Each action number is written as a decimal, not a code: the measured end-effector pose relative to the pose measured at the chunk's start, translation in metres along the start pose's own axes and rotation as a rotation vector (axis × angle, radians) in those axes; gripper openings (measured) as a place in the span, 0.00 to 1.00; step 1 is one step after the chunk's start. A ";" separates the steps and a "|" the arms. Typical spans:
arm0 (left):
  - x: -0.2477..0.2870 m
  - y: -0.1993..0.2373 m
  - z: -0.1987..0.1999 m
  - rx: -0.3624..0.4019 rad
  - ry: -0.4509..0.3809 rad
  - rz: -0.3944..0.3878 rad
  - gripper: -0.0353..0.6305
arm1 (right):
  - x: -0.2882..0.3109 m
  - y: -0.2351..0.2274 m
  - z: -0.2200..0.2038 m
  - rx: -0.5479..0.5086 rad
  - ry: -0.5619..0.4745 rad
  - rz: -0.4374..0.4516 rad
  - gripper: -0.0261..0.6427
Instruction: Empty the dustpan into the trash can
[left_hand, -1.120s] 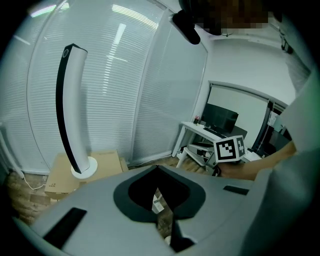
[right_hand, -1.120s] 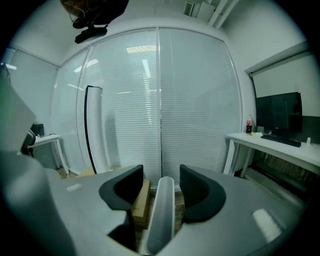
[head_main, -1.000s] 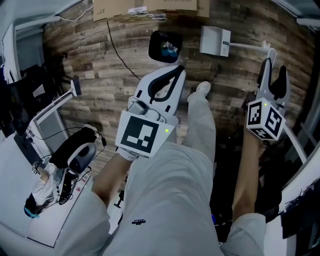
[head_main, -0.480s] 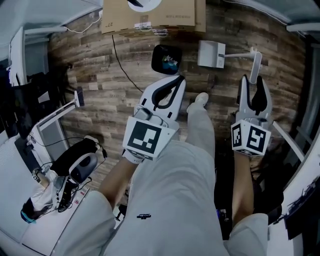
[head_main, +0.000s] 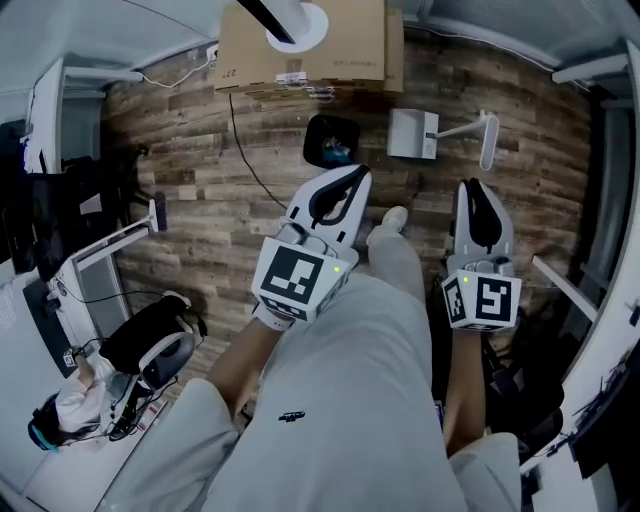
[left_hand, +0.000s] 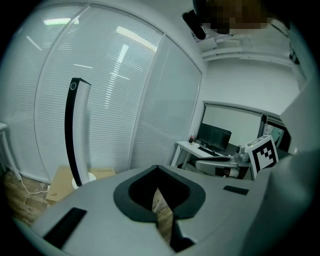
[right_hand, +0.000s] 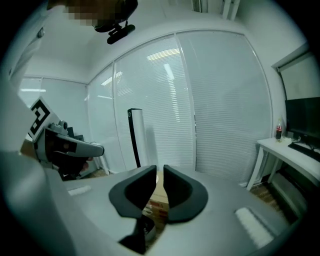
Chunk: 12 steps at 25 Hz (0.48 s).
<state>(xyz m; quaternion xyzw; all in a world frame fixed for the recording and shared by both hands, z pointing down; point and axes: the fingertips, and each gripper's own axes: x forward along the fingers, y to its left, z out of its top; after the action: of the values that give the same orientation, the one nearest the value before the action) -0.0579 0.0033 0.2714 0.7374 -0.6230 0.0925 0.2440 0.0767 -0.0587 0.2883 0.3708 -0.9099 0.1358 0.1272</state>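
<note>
The white dustpan (head_main: 412, 134) lies on the wood floor with its long handle (head_main: 478, 132) reaching right. The black trash can (head_main: 329, 139) stands just left of it with bits of litter inside. My left gripper (head_main: 357, 171) hangs shut and empty above the floor, its tip short of the can. My right gripper (head_main: 471, 186) floats below the handle, apart from it. Its jaws have just been closing to a narrow gap, with nothing between them. In the right gripper view that gap (right_hand: 160, 168) frames a cardboard box (right_hand: 159, 199); in the left gripper view the jaws (left_hand: 158, 169) meet.
A cardboard box (head_main: 300, 45) and a pole's round white base (head_main: 297, 24) stand behind the can. A black cable (head_main: 245, 130) runs across the floor. A bench with gear (head_main: 145, 345) is at the left. The person's leg and shoe (head_main: 393, 217) lie between the grippers.
Both grippers have risen. The right one moved left, away from the dustpan handle, and its wide jaws closed to a slit. The dustpan stayed on the floor.
</note>
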 end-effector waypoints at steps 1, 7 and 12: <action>-0.004 0.000 0.003 -0.004 -0.007 0.000 0.06 | 0.000 0.003 0.003 0.025 0.005 0.018 0.11; -0.014 -0.015 0.015 -0.012 -0.054 -0.011 0.06 | -0.019 0.006 0.028 0.023 -0.018 0.041 0.07; -0.030 -0.015 0.029 -0.001 -0.080 -0.002 0.06 | -0.031 0.016 0.047 0.006 -0.048 0.043 0.06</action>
<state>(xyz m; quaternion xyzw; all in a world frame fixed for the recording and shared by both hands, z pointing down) -0.0547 0.0171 0.2297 0.7410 -0.6316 0.0626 0.2193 0.0808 -0.0435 0.2319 0.3549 -0.9200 0.1322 0.1011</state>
